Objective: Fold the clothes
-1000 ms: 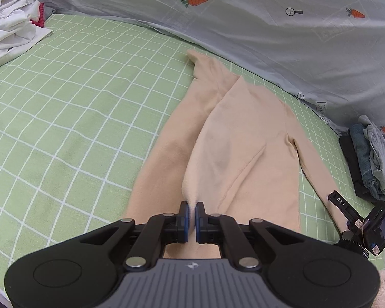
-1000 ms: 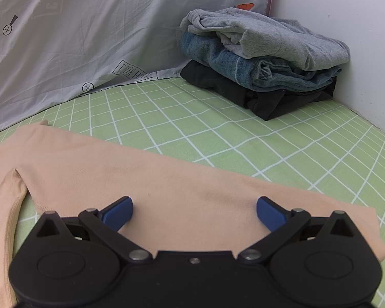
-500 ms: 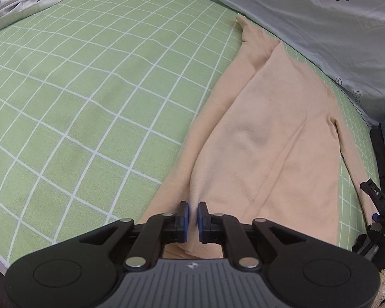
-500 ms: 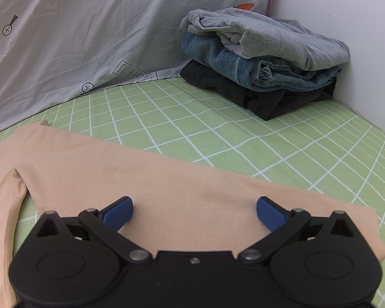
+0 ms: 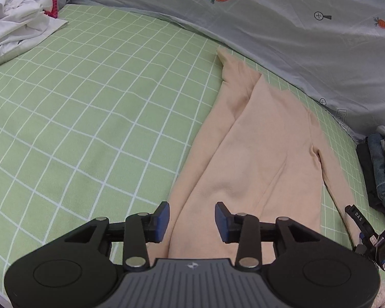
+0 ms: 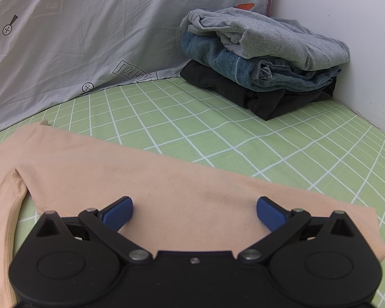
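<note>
A peach long-sleeved garment [image 5: 259,154] lies flat on the green checked bed sheet [image 5: 89,102], one side folded over its middle. My left gripper [image 5: 192,222] hovers above its near end; its jaws are opening and the cloth lies below them, not pinched. In the right wrist view the garment's sleeve [image 6: 166,184] stretches across the sheet. My right gripper [image 6: 194,213] stands wide open just above that sleeve, its blue pads [image 6: 270,215] not pressing the fabric. The right gripper's body [image 5: 372,236] shows at the lower right of the left wrist view.
A stack of folded clothes [image 6: 264,61], grey on blue denim on black, sits in the corner by the white wall [image 6: 346,12]. A grey carrot-print quilt [image 5: 269,25] runs along the far side. Crumpled white clothes [image 5: 15,23] lie at the far left.
The left gripper has let go of the garment's folded edge and spread its jaws, and its view has shifted across the bed. The right gripper has not moved.
</note>
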Action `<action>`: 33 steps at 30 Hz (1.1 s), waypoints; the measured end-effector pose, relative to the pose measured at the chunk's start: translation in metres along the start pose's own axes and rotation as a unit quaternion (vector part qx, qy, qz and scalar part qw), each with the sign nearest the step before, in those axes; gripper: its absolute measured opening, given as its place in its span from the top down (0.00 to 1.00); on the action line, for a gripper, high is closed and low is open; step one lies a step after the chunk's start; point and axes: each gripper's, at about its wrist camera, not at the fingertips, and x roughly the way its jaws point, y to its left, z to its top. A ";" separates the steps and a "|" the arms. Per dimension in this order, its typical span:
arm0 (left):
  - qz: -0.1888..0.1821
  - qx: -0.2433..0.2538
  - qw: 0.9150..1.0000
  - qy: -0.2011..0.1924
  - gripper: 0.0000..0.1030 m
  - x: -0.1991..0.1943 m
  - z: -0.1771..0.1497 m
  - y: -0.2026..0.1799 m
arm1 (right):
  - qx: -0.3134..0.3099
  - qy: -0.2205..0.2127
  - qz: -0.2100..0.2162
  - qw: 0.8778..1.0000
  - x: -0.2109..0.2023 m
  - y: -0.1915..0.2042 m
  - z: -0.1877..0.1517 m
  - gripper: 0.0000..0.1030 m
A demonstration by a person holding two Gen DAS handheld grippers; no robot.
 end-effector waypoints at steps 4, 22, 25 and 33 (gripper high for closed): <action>-0.015 -0.003 1.000 -0.012 0.57 0.014 0.042 -0.015 | 0.000 0.000 0.000 1.000 0.000 0.000 0.000 0.00; -0.118 0.000 0.993 -0.014 0.60 0.198 0.204 -0.052 | 0.005 0.000 -0.010 1.000 0.010 0.001 0.007 0.00; -0.136 0.014 0.990 -0.029 0.96 0.207 0.210 -0.055 | 0.005 0.000 -0.010 1.000 0.010 0.001 0.007 0.00; -0.089 0.110 0.988 -0.064 0.81 0.213 0.222 -0.081 | 0.005 0.000 -0.009 1.000 0.010 0.001 0.007 0.00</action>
